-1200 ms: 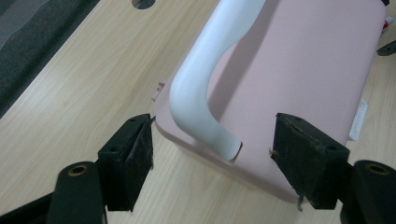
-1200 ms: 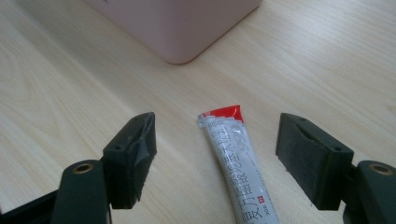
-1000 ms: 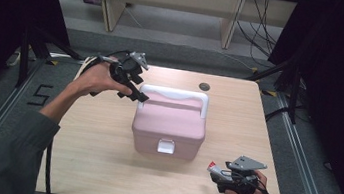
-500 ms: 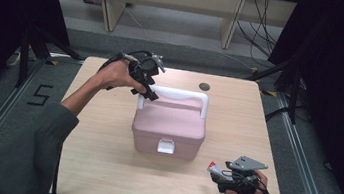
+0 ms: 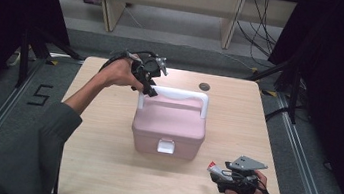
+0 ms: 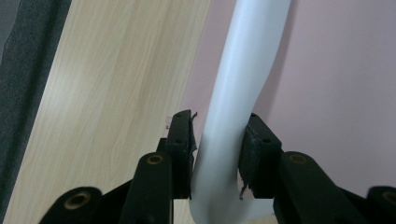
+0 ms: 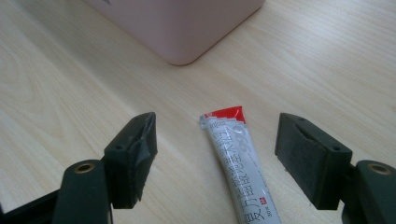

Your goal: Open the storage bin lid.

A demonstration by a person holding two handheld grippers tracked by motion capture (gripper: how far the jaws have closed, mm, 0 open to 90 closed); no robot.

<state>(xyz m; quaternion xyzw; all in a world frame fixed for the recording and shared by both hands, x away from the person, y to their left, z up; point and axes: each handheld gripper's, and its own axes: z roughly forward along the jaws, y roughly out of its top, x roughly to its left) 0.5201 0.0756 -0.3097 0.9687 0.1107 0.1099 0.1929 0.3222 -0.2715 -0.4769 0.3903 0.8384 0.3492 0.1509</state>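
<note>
A pink box (image 5: 169, 124) stands in the middle of the wooden table (image 5: 101, 158). Its white handle (image 5: 175, 94) is raised over the lid. The left gripper (image 5: 150, 88) has just been closing its jaws, and both pads now touch the handle at its left corner, one on each side. The right gripper (image 5: 215, 169) rests near the front right edge of the table, jaws wide apart. A small tube (image 7: 238, 156) lies between them, and no pad touches it.
</note>
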